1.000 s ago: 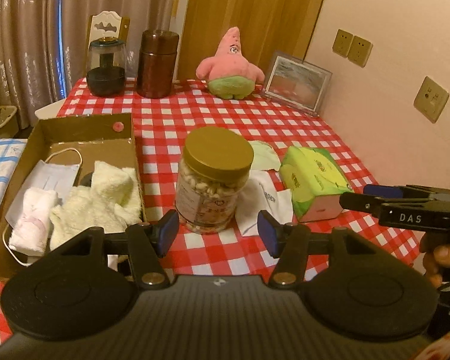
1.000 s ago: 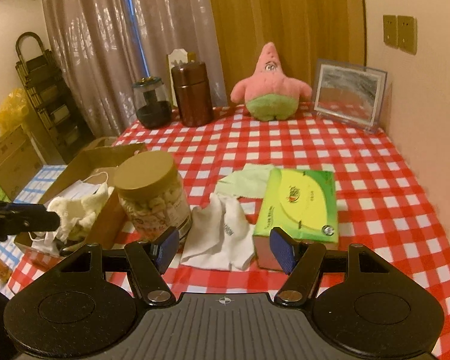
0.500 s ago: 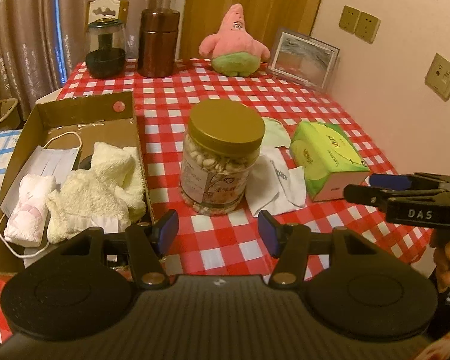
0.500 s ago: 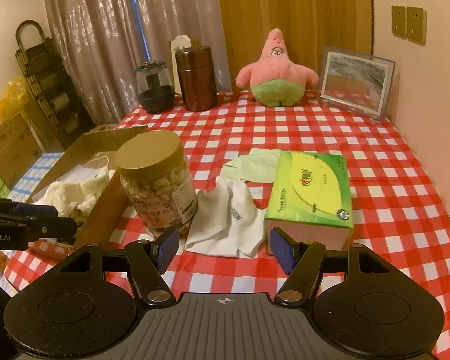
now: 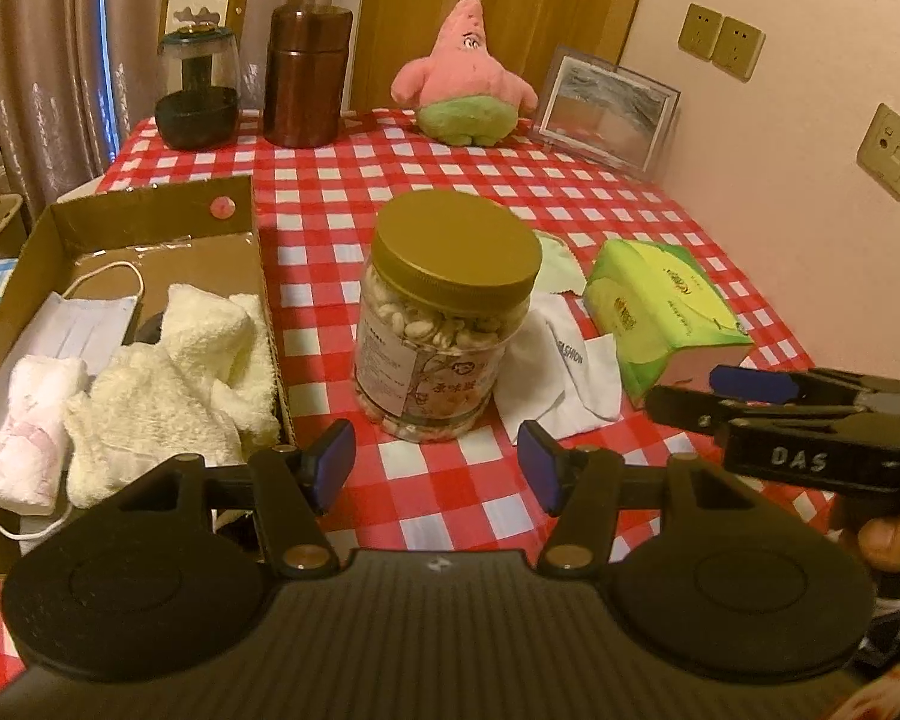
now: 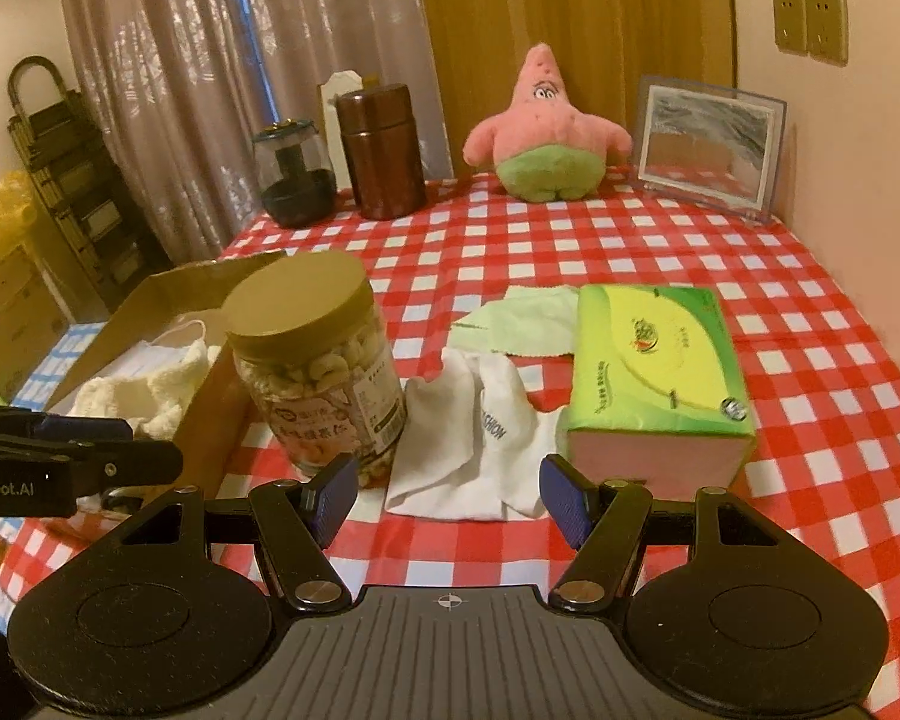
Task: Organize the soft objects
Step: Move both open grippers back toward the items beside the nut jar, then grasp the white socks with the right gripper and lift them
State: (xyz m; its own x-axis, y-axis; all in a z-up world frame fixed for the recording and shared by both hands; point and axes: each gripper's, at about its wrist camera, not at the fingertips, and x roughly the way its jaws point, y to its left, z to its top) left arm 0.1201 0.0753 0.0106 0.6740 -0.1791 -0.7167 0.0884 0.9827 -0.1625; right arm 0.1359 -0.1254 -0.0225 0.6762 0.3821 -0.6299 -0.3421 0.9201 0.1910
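Two tongs hang over the near edge of the table [image 6: 810, 360], and both are wide with nothing between the tips. The left tongs [image 5: 437, 468] point at the nut jar [image 5: 447, 312], which stands upright just past them. Left of the jar is the cardboard box [image 5: 150, 210]. Inside it lie a pink-and-white cloth [image 5: 24, 426], a face mask [image 5: 84, 330] and a fluffy cream towel [image 5: 174, 384], all bunched together.

The right tongs [image 6: 449, 499] point at the white sock [image 6: 480, 438]. It lies flat on the table just past the tips, between the jar [image 6: 315, 360] and the tissue pack [image 6: 654, 372], and it touches the pack. Its long side runs away from the tongs, with the crumpled end nearest them. Behind it a pale green cloth [image 6: 510, 324] lies flat, tucked against the pack.

At the far edge sits the pink star plush [image 6: 543, 132], upright and facing the tongs.

The left view looks down into the box and shows all three soft things there. The right view shows only the towel [image 6: 144, 384] over the box wall, but it shows the whole sock.
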